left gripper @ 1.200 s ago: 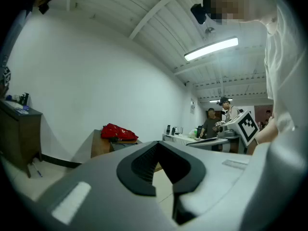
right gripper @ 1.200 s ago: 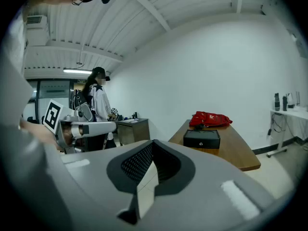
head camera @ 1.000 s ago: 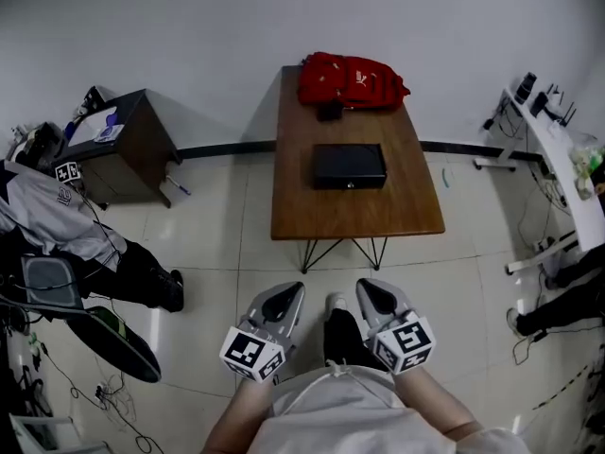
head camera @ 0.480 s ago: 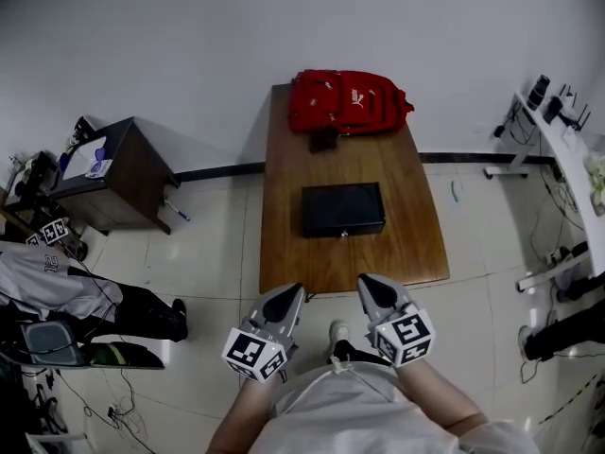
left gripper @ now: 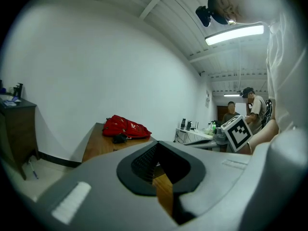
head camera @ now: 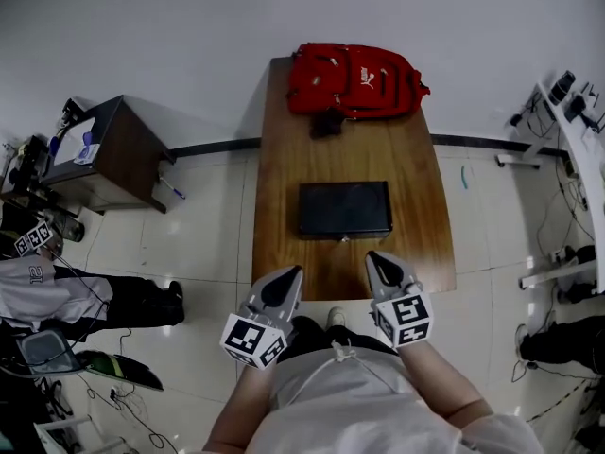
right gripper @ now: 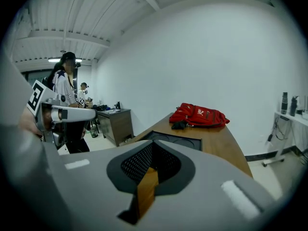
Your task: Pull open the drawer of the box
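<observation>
A flat black box [head camera: 344, 209] lies in the middle of the long wooden table [head camera: 284, 159], its drawer front facing me and closed. The right gripper view shows the box's top [right gripper: 175, 139] just beyond the jaws. My left gripper [head camera: 282, 286] hovers at the table's near edge, left of the box and short of it. My right gripper [head camera: 383, 267] sits at the same edge, near the box's front right corner. Both are apart from the box, shut, and hold nothing. In their own views, the left gripper [left gripper: 161, 170] and right gripper [right gripper: 150, 170] have jaws pressed together.
A red backpack [head camera: 354, 79] and a small black item [head camera: 327, 123] lie at the table's far end by the wall. A dark cabinet [head camera: 109, 154] stands left, a white desk [head camera: 577, 130] right. A person [head camera: 57, 282] is low at the left.
I have stepped closer to the table. The box and table now sit nearer in view, and both grippers have come from above the floor to the table's near edge. Jaws unchanged.
</observation>
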Available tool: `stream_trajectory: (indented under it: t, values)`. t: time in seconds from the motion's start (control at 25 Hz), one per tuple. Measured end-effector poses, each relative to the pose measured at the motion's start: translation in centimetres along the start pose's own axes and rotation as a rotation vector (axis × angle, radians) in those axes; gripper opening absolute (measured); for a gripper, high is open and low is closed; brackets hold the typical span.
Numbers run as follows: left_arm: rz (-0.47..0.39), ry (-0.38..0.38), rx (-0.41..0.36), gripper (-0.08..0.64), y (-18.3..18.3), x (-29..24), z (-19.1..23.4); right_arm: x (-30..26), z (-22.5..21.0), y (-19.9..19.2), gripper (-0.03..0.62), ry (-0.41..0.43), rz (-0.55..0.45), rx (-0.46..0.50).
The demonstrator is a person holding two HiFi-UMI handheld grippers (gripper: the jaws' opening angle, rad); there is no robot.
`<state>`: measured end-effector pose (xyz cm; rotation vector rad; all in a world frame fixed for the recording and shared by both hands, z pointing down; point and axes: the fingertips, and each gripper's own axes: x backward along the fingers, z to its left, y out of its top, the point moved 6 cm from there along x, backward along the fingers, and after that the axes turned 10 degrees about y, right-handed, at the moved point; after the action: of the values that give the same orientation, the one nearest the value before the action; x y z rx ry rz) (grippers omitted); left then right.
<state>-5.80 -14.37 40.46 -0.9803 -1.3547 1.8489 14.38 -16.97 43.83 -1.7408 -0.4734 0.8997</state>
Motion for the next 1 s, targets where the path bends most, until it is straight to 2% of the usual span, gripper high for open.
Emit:
stream_trajectory:
  t: [0.12, 0.4, 0.52, 0.6, 0.8, 1.0]
  values:
    - [0.027, -0.005, 0.017, 0.002, -0.5, -1.1, 0.6, -1.3, -0.6, -0.9, 0.008, -0.005, 0.041, -0.016]
    - [0.080, -0.080, 0.042, 0.002, -1.9, -3.3, 2.0, -5.1, -0.3, -3.2, 0.008, -0.022, 0.136, -0.054]
    - [0.071, -0.091, 0.060, 0.002, -2.0, -4.5, 3.4, -6.8, -0.7, -4.1, 0.014, -0.051, 0.178, -0.075]
    - [0.067, -0.094, 0.073, 0.002, -2.3, -5.2, 4.3, -7.8, -1.1, -5.0, 0.040, -0.066, 0.205, -0.093]
    - [0.107, -0.108, 0.091, 0.002, -4.8, -6.3, 5.2, -9.5, -2.3, -8.0, 0.067, -0.092, 0.266, -0.151]
    - [0.152, -0.105, 0.139, 0.002, -7.2, -6.4, 5.8, -11.3, -3.1, -9.4, 0.072, -0.105, 0.314, -0.142]
